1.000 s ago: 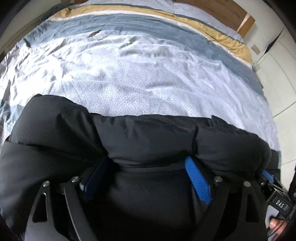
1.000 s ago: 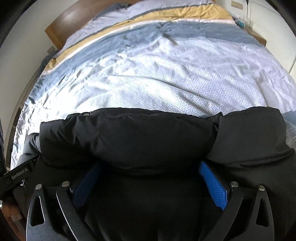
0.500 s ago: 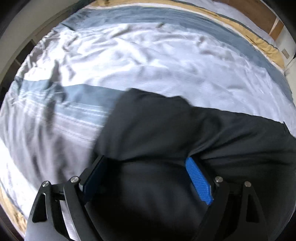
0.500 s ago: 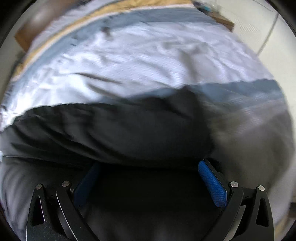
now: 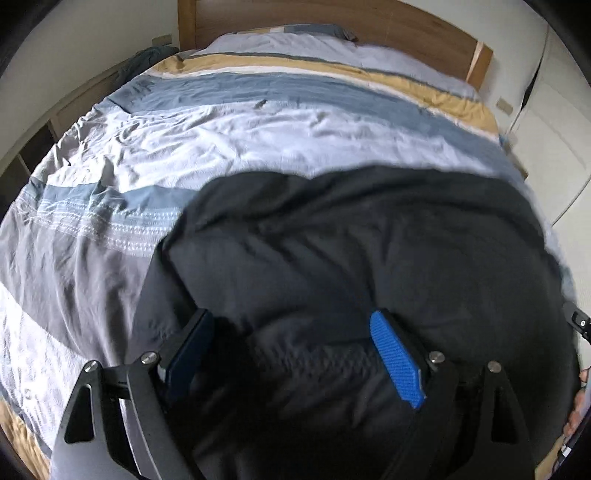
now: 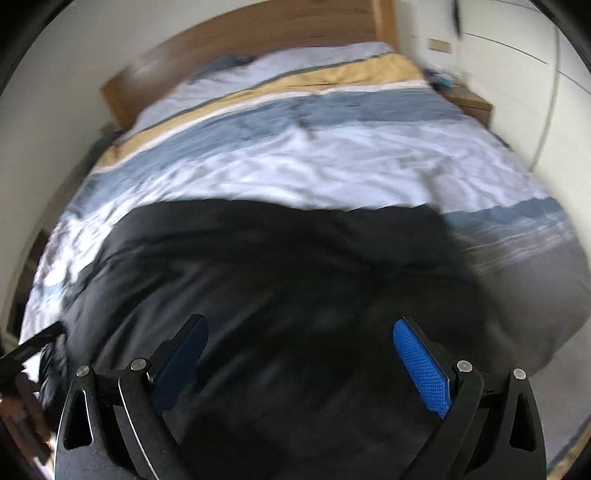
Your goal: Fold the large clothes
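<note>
Left wrist view: my left tool (image 5: 295, 354) points down at the black jacket (image 5: 351, 251), a thick padded one bunched on the bed. Its two blue pads (image 5: 397, 360) stand wide, and a fat roll of the jacket fills the space between them, bulging over both fingers. The fabric presses against the pads on each side, so I read this as a wide pinch on the jacket. Beyond the jacket lies the striped duvet (image 5: 229, 140), pale with blue, grey and tan bands, creased, running up to the wooden headboard (image 5: 369, 22). At the far right edge, part of my other hand (image 5: 578, 402) shows beside the black frame of the other tool.

Right wrist view, blurred: my right tool (image 6: 301, 363) also points down at the jacket (image 6: 280, 266), which spreads across the lower half of the picture over the duvet (image 6: 332, 173). Here the pads (image 6: 421, 373) stand wide too, with black fabric lying between them, but it looks flatter and I cannot tell whether the pads press on it or merely straddle it. The headboard (image 6: 236, 40) sits at the top, a small nightstand (image 6: 469, 101) to its right against a white wall. The jacket's far edge lies about midway up the bed in both views
</note>
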Demonstrator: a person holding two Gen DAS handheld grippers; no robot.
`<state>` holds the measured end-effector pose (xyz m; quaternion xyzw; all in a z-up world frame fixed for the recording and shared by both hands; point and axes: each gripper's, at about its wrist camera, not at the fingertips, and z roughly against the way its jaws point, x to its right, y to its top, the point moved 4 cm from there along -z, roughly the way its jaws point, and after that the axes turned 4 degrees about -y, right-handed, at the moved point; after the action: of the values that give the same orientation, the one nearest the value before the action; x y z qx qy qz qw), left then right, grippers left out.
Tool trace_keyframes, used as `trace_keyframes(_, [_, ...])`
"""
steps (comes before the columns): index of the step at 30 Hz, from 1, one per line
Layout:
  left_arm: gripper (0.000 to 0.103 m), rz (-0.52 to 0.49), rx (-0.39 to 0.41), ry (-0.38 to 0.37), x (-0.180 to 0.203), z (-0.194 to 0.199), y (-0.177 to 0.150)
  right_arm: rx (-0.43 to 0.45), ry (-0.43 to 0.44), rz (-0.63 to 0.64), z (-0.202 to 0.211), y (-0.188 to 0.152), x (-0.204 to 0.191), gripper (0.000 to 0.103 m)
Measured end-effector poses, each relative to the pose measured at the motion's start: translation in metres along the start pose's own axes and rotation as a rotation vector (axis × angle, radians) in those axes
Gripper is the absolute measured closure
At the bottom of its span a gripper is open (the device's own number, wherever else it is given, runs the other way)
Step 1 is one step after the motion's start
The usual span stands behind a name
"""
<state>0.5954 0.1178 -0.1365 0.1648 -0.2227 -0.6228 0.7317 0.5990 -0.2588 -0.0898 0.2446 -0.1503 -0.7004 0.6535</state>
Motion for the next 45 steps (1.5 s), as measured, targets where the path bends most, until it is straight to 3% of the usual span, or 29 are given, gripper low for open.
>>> trace_keyframes(4, [0.016,-0.014,0.035,0.013,0.003,-0.001,-0.012,-0.025,-0.017,0.036,-0.016,-0.017,-0.001,0.002])
trace_keyframes(7, [0.016,-0.041,0.050,0.030,0.008,-0.002,-0.017,-0.034,-0.021,-0.027,-0.021,-0.016,0.021,0.002])
trace_keyframes(15, [0.016,-0.054,0.059,0.034,0.006,0.011,-0.020,-0.059,-0.224,-0.004,-0.008,-0.013,0.053,0.002])
trace_keyframes(23, [0.016,-0.089,0.082,0.032,0.008,0.035,-0.029,0.022,-0.105,0.051,0.030,-0.018,0.006,0.001])
trace_keyframes(30, [0.016,-0.096,0.070,0.037,0.007,0.037,-0.043,0.004,-0.040,0.075,0.030,-0.041,-0.023,0.001])
trace_keyframes(40, [0.016,-0.086,0.088,0.042,0.008,0.036,-0.057,-0.025,-0.032,0.046,0.022,-0.055,-0.007,0.001])
trace_keyframes(45, [0.016,-0.101,0.095,0.048,0.007,0.037,-0.060,-0.037,-0.071,0.018,0.026,-0.064,0.018,0.001])
